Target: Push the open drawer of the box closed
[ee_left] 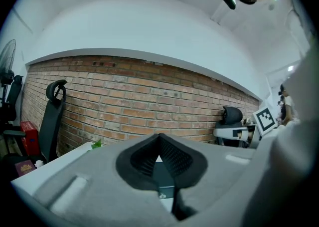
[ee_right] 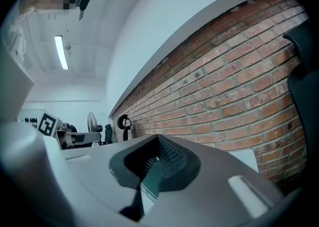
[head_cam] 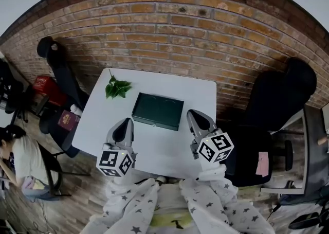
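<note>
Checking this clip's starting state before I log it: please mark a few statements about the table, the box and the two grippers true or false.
1. The dark box lies on the white table. True.
2. The left gripper is clamped on the box. False: its jaws are together on nothing, short of the box.
3. The leaf sprig lies to the right of the box. False: it lies to its left, near the table's far corner.
4. The right gripper is shut and holds nothing. True.

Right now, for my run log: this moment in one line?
left gripper: shut, empty | right gripper: shut, empty | box: untouched, ahead of both
</note>
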`<state>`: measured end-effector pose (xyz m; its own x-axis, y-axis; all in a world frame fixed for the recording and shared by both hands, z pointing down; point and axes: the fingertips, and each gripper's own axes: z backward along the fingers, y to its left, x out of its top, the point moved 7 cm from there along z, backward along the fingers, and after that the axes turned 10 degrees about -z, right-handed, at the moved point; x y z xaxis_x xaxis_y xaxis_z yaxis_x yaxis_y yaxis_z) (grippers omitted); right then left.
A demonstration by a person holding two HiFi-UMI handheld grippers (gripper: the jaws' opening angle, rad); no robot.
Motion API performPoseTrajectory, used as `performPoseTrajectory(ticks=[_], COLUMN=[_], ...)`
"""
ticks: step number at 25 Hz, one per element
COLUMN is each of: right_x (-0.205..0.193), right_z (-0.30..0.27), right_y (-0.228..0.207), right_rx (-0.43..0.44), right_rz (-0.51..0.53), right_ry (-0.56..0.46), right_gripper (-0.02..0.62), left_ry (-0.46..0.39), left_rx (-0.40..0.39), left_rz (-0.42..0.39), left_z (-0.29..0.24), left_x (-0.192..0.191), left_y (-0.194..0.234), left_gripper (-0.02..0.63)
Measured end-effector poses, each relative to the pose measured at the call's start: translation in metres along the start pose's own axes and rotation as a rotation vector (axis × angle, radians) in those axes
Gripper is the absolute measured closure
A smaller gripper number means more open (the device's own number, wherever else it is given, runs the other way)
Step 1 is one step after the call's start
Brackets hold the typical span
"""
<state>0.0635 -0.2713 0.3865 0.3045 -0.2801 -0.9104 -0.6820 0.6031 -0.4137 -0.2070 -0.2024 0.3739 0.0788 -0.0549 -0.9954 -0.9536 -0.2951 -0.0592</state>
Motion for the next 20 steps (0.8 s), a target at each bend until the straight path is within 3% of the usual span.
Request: performPoseTrajectory(ticks=[20], right_x=[0.0104], right_z=[0.0051], right_y=[-0.01], right_rx=[-0.01], right_rz=[0.028], right_ry=[-0.044], right_gripper=[0.589], left_ry=[0.021], left_rx=[0.032], left_rz=[-0.014], left_z=[-0.0011], left_x=[-0.003], left_y=[0.0036], left_gripper=[0.606])
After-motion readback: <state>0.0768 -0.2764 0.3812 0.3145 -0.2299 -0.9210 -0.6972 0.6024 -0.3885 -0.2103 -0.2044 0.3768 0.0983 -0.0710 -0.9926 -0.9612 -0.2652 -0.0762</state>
